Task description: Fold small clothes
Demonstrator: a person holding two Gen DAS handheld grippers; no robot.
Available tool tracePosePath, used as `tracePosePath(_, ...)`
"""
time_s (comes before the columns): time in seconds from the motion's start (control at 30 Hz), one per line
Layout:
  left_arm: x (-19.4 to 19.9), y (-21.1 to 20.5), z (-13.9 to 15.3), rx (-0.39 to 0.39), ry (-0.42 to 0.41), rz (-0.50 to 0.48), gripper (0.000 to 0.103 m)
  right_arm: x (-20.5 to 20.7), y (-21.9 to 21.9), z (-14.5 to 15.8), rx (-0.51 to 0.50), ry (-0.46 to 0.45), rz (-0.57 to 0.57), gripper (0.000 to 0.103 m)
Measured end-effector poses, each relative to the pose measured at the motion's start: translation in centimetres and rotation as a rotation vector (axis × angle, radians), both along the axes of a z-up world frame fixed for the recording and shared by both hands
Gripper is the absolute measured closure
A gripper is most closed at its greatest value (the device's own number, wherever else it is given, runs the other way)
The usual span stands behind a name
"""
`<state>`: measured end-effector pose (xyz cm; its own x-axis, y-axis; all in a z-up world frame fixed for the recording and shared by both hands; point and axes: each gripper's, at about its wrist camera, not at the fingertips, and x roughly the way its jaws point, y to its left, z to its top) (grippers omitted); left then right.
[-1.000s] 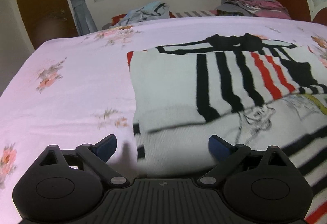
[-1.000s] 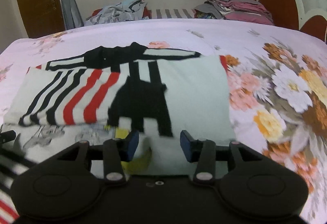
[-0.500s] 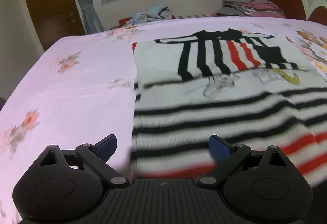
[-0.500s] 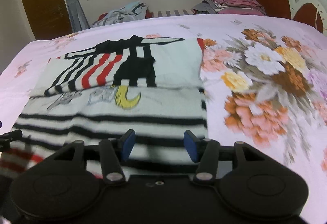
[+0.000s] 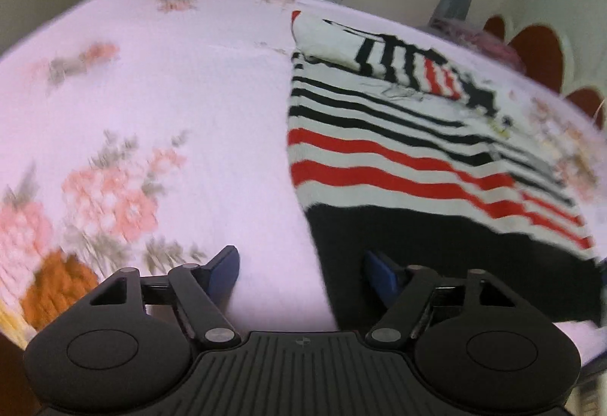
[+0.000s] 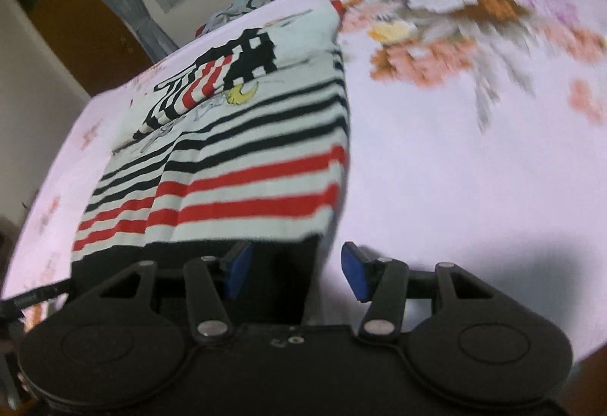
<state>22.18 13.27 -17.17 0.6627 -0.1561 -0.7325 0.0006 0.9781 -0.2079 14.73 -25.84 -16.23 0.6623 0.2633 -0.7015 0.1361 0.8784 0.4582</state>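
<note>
— On the bed [image 5: 182, 120], where exactly is the sweater [image 5: 402, 158]?

— Flat on the pink flowered sheet, its black hem nearest both cameras, red and black stripes running away toward the window. The top part looks folded down already, with a striped sleeve lying across the chest.

— Why is the hem facing the grippers?

— My guess is that the next fold takes the bottom edge up over the body, so each hand lines up with one hem corner. The left gripper [image 5: 299, 270] straddles the sweater's left edge: one blue finger [image 5: 224, 270] over bare sheet, the other over the black band.

— And the right gripper [image 6: 294, 270]?

— Mirrored. Its left finger [image 6: 237, 270] sits over the black hem, its right one over the sheet just beside the corner.

— Are they holding cloth?

— No. Both pairs of fingers stand wide apart, with nothing pinched between them. Whether any pad touches the fabric I cannot tell; both views are blurred.

— Anything to watch?

— The knit looks thick and soft, so I'd judge a shallow pinch could catch only the top layer.
</note>
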Motion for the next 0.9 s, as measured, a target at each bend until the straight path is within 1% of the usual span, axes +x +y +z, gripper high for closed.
tracePosePath(0.03,0.0,0.3,0.0,-0.047,0.008,0.005,0.031,-0.1,-0.3,-0.3,0.019,0.009,-0.009,0.054)
tracePosePath(0.1,0.1,0.4,-0.1,-0.108,0.026,0.006,0.034,-0.3,-0.7,-0.8,0.065,0.021,-0.016,0.055)
tracePosePath(0.2,0.3,-0.1,-0.4,-0.177,0.054,-0.004,0.045,-0.5,-0.8,-0.6,0.094,0.015,-0.010,0.058)
tracePosePath(0.23,0.4,-0.4,-0.6,-0.201,0.067,-0.017,0.052,-0.6,-0.7,-0.5,0.103,0.011,-0.001,0.058)
tracePosePath(0.27,0.5,-0.7,-0.7,-0.205,0.082,-0.022,0.053,-0.6,-0.7,-0.6,0.102,0.011,0.003,0.058)
tracePosePath(0.33,0.8,-1.3,-0.7,-0.176,0.080,-0.029,0.053,-0.3,-0.6,-0.7,0.096,0.014,0.007,0.058)
tracePosePath(0.37,1.1,-1.3,-0.7,-0.180,0.082,-0.029,0.053,0.0,-0.7,-0.8,0.097,0.016,0.006,0.059)
tracePosePath(0.43,2.0,-0.9,-0.8,-0.216,0.088,-0.023,0.053,0.4,-1.1,-1.0,0.118,0.016,-0.006,0.060)
tracePosePath(0.5,2.6,-0.6,-1.1,-0.248,0.094,-0.029,0.053,0.9,-1.5,-1.8,0.173,0.033,-0.020,0.060)
tracePosePath(0.57,3.1,-0.2,-1.4,-0.305,0.109,-0.052,0.053,0.7,-1.5,-2.0,0.209,0.035,-0.008,0.061)
tracePosePath(0.6,3.3,0.1,-1.7,-0.354,0.127,-0.074,0.053,0.6,-1.4,-2.1,0.241,0.044,0.009,0.064)
tracePosePath(0.63,3.6,0.5,-2.2,-0.426,0.161,-0.102,0.053,0.5,-1.2,-2.4,0.273,0.060,0.033,0.069)
tracePosePath(0.67,3.7,0.8,-2.4,-0.465,0.179,-0.111,0.053,0.3,-1.0,-2.6,0.285,0.067,0.055,0.072)
tracePosePath(0.7,3.7,1.1,-2.6,-0.486,0.189,-0.110,0.053,0.1,-0.8,-2.7,0.291,0.062,0.065,0.072)
tracePosePath(0.77,3.6,0.9,-2.7,-0.486,0.196,-0.106,0.053,-0.2,-0.8,-2.9,0.327,0.061,0.064,0.076)
tracePosePath(0.83,3.7,0.2,-2.6,-0.461,0.188,-0.107,0.053,0.0,-1.1,-3.1,0.361,0.068,0.059,0.080)
tracePosePath(0.9,3.7,-0.5,-2.4,-0.428,0.172,-0.110,0.055,0.3,-1.1,-3.3,0.367,0.079,0.075,0.088)
